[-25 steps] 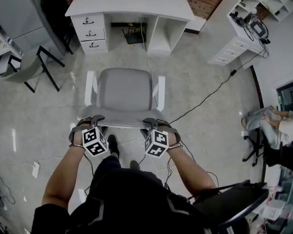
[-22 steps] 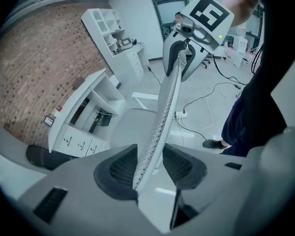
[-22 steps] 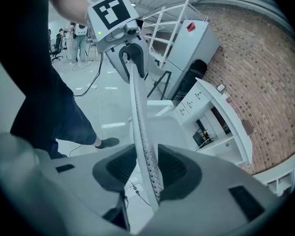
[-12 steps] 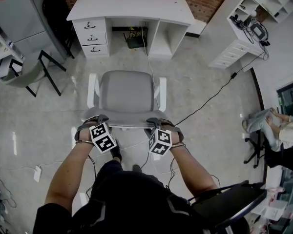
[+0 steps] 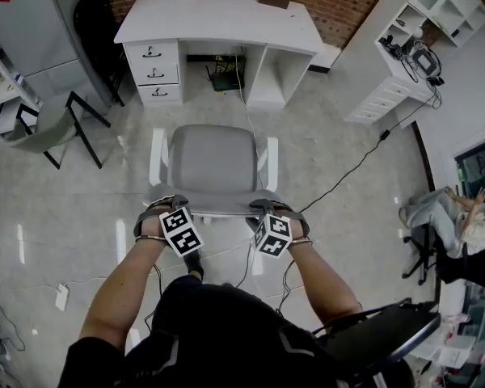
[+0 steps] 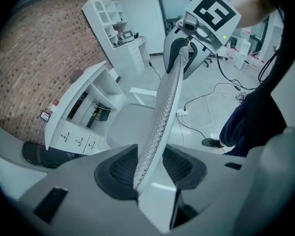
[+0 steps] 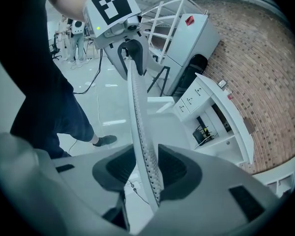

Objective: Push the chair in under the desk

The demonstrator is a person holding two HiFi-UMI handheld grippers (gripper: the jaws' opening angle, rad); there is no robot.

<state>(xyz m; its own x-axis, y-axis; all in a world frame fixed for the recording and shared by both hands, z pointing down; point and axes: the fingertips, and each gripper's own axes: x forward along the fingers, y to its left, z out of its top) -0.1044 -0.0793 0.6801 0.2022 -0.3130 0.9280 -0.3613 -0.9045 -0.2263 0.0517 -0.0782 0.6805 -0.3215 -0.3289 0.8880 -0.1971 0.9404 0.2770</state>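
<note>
In the head view a grey office chair [image 5: 212,158] with white armrests stands on the floor, facing a white desk [image 5: 218,14] with drawers on its left side. A gap of floor separates the seat's front from the desk's knee space. My left gripper [image 5: 163,208] is shut on the left part of the mesh backrest's top edge [image 5: 214,207], and my right gripper [image 5: 268,210] is shut on the right part. In the left gripper view the backrest [image 6: 167,97] runs up from between the pads of my left gripper [image 6: 148,168]. The right gripper view shows the backrest [image 7: 137,112] clamped in my right gripper [image 7: 147,168].
A black-framed chair [image 5: 56,120] stands at the left and white shelving [image 5: 396,63] at the right. A black cable [image 5: 347,168] crosses the floor to the chair's right. A small black device [image 5: 225,79] sits under the desk. A seated person [image 5: 457,225] is at the far right.
The chair, with both grippers on its backrest, has moved a little nearer the desk, and the person has stepped forward. Both grips are unchanged.
</note>
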